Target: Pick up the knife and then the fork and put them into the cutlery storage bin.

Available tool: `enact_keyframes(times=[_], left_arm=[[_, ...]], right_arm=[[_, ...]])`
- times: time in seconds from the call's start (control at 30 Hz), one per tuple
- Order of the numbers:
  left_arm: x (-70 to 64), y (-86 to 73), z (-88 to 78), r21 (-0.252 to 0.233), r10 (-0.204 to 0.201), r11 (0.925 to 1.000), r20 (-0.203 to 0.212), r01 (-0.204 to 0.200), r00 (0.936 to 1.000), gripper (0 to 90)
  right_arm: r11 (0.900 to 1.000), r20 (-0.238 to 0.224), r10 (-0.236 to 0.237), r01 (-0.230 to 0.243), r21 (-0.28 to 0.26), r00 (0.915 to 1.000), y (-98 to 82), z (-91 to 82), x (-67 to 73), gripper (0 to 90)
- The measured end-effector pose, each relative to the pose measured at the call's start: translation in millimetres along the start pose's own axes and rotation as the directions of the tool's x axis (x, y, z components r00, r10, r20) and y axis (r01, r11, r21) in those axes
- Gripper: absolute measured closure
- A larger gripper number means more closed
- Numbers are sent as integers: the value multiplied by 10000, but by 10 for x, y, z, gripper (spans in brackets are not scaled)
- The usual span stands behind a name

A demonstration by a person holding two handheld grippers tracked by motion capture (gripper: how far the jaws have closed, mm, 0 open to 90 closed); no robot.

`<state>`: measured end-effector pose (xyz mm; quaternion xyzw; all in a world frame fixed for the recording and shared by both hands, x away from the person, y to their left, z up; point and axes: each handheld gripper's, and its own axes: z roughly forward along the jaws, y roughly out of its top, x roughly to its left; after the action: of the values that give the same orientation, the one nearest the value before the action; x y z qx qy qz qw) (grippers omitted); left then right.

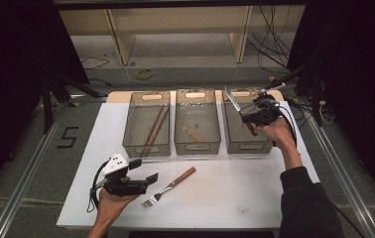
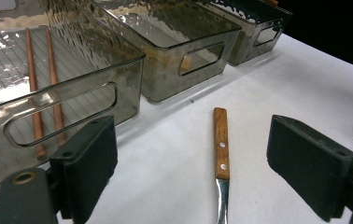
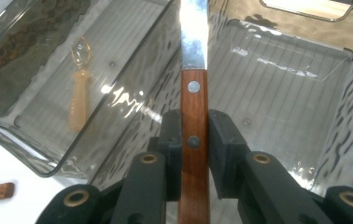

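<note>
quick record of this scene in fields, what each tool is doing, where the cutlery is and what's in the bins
right tool: shut on the knife by its wooden handle, blade pointing away, above the right bin
left tool: open, jaws either side of the fork, not touching it
fork: flat on the white table, wooden handle toward the bins
left bin: two wooden chopsticks
middle bin: one small pale spoon
right bin: nothing seen lying inside

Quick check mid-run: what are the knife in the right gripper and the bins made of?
Knife: handle looks like reddish-brown varnished wood with metal rivets; blade is shiny, reflective metal, probably steel. Bins: smoky translucent plastic, apparently; rippled glossy walls, ribbed floors, contents visible through them.
</note>
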<state>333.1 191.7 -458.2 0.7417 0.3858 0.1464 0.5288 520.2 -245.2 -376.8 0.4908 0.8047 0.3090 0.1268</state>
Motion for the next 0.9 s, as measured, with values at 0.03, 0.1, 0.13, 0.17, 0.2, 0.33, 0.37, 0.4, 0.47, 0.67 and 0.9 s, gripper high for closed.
enact_keyframes(times=[0.03, 0.1, 0.13, 0.17, 0.2, 0.33, 0.37, 0.4, 0.47, 0.67, 0.9], left_arm=[[-1, 0, 1, 1, -2, 10000, 4, 2, 10000, 157], [-3, 1, 2, 5, 5, 10000, 5, -6, 10000, 157], [-2, 1, 2, 13, 28, 10000, 21, -28, 10000, 157], [-2, 1, 2, 21, 29, 10000, 20, -29, 10000, 157], [-4, 0, 3, 23, 1, 10000, 29, -1, 10000, 157], [-4, 0, 4, 36, 2, 10000, 33, -2, 10000, 157], [-5, 1, 4, 41, 8, 10000, 29, -8, 10000, 157], [-5, 1, 4, 42, 7, 10000, 26, -7, 10000, 157], [-6, 2, 5, 42, 14, 10000, 28, -14, 10000, 157], [-6, 2, 3, 36, 13, 10000, 37, -13, 10000, 157], [-8, 2, 5, 46, 29, 10000, 37, -29, 10000, 157]], right_arm=[[10000, 30, 17, -17, 1, 10000, 5, 12, 2, 772], [10000, 74, 75, -76, 35, 9999, 13, 35, 1, 772], [9999, 86, 105, -106, 61, 9999, 14, 46, -1, 772], [9998, 110, 143, -144, 101, 9998, 15, 56, -3, 772], [9998, 114, 172, -173, 125, 9998, 14, 66, -5, 772], [9994, 201, 267, -271, 208, 9994, 12, 98, -20, 772], [9994, 200, 282, -287, 213, 9994, 13, 102, -20, 772], [9993, 212, 306, -311, 218, 9993, 15, 107, -18, 772], [9992, 210, 312, -317, 255, 9993, 17, 120, -12, 772], [9986, 221, 399, -407, 332, 9990, 11, 172, -7, 772], [9980, 212, 444, -454, 447, 9988, 2, 229, 7, 771]])
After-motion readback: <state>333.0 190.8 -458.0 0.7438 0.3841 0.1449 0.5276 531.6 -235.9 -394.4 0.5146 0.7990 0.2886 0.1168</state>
